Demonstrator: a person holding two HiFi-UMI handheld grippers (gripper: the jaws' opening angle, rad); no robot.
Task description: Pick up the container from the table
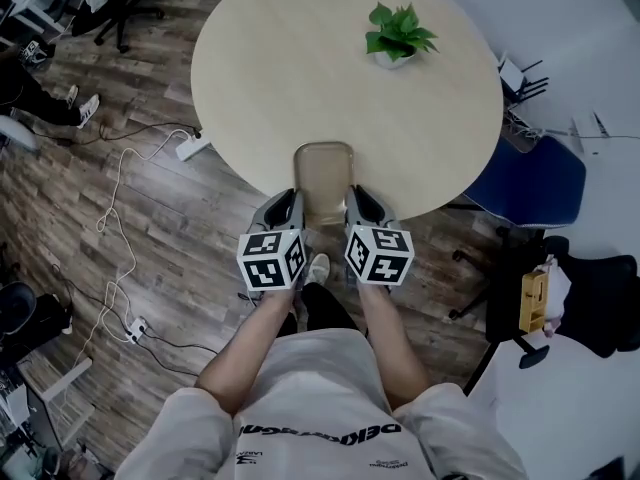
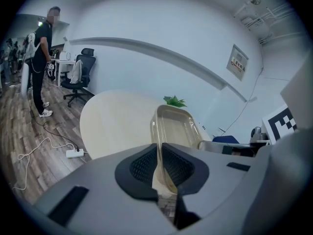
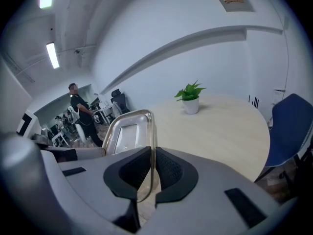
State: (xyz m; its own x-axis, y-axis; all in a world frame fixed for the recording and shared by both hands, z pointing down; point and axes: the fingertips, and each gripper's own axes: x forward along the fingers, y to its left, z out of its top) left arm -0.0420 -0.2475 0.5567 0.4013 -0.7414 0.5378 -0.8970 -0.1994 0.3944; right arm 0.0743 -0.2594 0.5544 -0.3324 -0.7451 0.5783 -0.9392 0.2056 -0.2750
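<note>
Container (image 1: 323,173), left rim pinched in jaws of left gripper (image 1: 291,200), right rim in jaws of right gripper (image 1: 357,197)

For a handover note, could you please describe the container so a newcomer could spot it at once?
Start at the round pale table. At its near edge, far from the potted plant, the left gripper and right gripper pinch the container: a clear, shallow, round-cornered tray, the only see-through thing there.

Left tongs (image 1: 288,201) and right tongs (image 1: 358,199) hold the container (image 1: 323,173) over the table (image 1: 290,68).
</note>
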